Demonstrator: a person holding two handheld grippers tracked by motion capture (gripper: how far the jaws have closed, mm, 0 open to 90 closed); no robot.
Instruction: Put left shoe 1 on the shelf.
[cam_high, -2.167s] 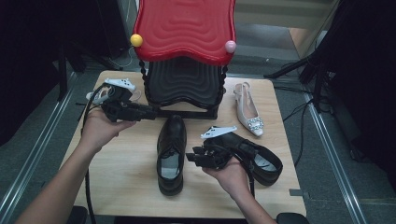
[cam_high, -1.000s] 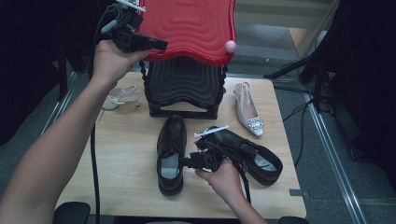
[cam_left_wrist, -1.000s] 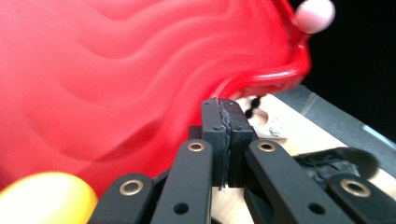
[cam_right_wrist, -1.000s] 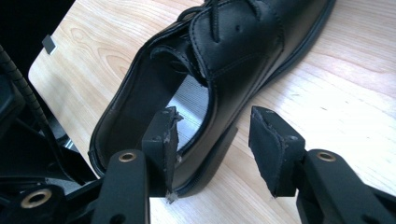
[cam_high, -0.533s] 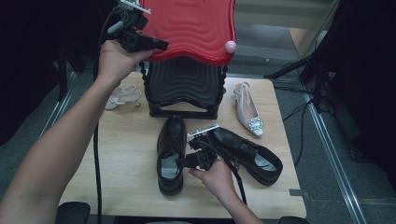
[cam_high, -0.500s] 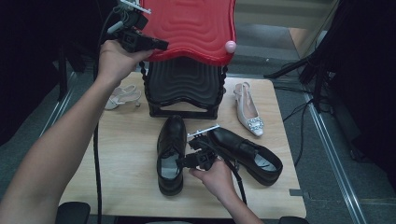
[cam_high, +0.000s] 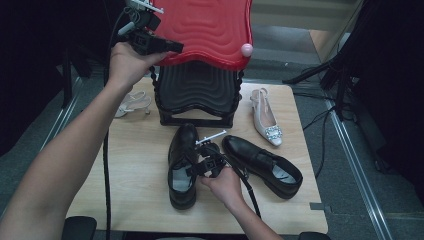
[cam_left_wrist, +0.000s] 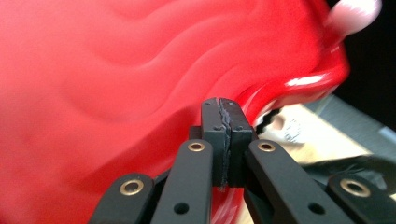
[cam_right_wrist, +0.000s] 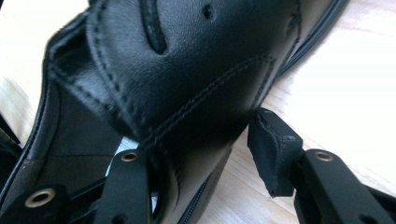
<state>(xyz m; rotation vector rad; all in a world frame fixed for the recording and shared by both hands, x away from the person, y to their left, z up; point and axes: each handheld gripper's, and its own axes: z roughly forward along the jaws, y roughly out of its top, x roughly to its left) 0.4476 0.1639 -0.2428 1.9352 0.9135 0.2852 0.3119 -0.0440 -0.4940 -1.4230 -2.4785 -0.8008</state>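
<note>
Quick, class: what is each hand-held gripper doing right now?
Left hand-held gripper: shut, empty, by the red shelf.
Right hand-held gripper: open, straddling the black shoe's side.

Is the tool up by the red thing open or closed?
Closed. In the left gripper view the left tool's two pads are pressed flat together with nothing between them, right against the wavy red top shelf.

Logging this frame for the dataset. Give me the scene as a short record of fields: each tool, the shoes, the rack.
left tool: raised at the red top shelf of the rack, jaws shut with nothing between them
right tool: open, straddling the side wall of the left black shoe
right black shoe: flat on the table, angled
beige heels: one right of the rack, one left
rack lower tier: black
</note>
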